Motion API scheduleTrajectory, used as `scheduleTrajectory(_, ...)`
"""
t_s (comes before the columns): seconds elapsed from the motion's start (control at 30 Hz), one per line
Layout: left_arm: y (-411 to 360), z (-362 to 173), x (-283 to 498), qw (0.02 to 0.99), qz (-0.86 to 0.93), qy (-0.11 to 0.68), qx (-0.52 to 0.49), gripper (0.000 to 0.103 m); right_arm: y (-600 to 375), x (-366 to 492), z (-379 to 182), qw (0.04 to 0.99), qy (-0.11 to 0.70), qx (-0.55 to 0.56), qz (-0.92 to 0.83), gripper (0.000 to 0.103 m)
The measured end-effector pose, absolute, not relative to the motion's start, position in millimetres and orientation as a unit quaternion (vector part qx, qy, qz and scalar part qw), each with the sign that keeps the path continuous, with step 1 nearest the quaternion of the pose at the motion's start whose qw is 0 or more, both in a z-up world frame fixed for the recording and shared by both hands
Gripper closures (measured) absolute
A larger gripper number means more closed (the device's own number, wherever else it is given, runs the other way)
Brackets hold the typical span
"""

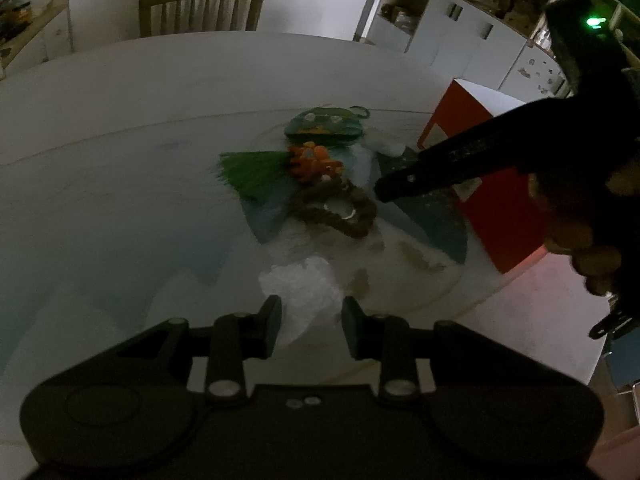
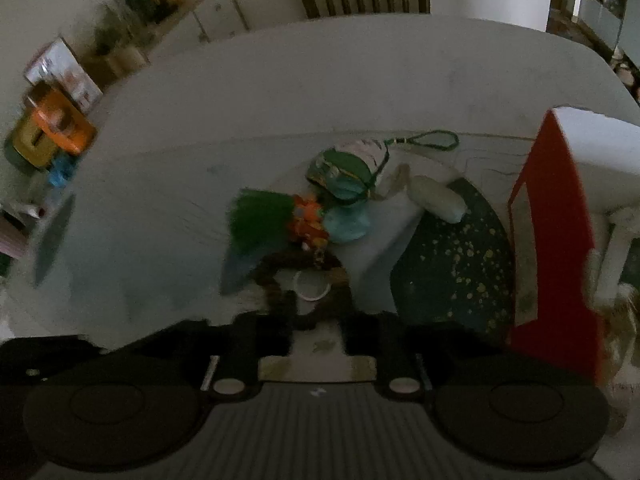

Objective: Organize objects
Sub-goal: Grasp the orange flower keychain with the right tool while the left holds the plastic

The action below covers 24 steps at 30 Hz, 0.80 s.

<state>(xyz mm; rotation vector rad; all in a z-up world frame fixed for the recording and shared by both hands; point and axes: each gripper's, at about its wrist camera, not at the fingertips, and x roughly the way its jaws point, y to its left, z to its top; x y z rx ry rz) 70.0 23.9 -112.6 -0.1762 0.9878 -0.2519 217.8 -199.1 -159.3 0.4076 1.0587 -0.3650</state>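
At the middle of the white worktop point(image 1: 120, 128) lies a small heap of things. Seen from the left wrist, a green tassel point(image 1: 250, 172) fans out toward 9 o'clock, touching an orange ornament point(image 1: 314, 164) at its 3 o'clock side. A green patterned pouch point(image 1: 324, 128) sits just beyond the ornament at 12 o'clock, its cord loop point(image 2: 434, 140) trailing toward 1 o'clock in the right wrist view. A brown bead necklace point(image 1: 340, 210) curls at 6 o'clock of the ornament, with a pale ring point(image 2: 312, 286) inside its loop. Crumpled clear plastic point(image 1: 300, 284) lies nearest the left hand-held gripper point(image 1: 311, 326), whose fingers stand apart with nothing between them but the plastic edge showing beyond; whether they touch it I cannot tell.

A red box point(image 1: 488, 184) stands at 3 o'clock of the heap, near the worktop edge. The right hand-held gripper point(image 2: 318, 330) reaches in from 3 o'clock in the left view, its tip point(image 1: 386, 188) just beside the necklace. In its own view the fingers are parted, framing the near end of the necklace without visibly clamping it. A dark speckled mat point(image 2: 460, 256) lies between heap and box, and a white wrapped bundle point(image 2: 438, 198) rests at its 12 o'clock edge. A wooden chair point(image 1: 200, 8) stands at the far side.
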Motion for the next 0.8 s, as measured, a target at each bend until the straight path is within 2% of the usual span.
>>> scheduleTrajectory(0.47, 31, -116, 75, 0.867, -0.118, 0.476, -0.086, 0.072, -208, 242, -195, 0.81, 0.537, 0.149, -0.184, 0.073)
scheduleTrajectory(0.53, 30, -117, 75, 0.867, -0.119, 0.477, -0.086, 0.072, -206, 242, -196, 0.812, 0.538, 0.14, -0.181, 0.083)
scheduleTrajectory(0.7, 29, -117, 76, 0.866, -0.12, 0.478, -0.087, 0.072, -200, 243, -197, 0.816, 0.538, 0.127, -0.172, 0.096)
scheduleTrajectory(0.8, 29, -116, 75, 0.867, -0.119, 0.476, -0.087, 0.072, -199, 239, -192, 0.819, 0.529, 0.138, -0.173, 0.098)
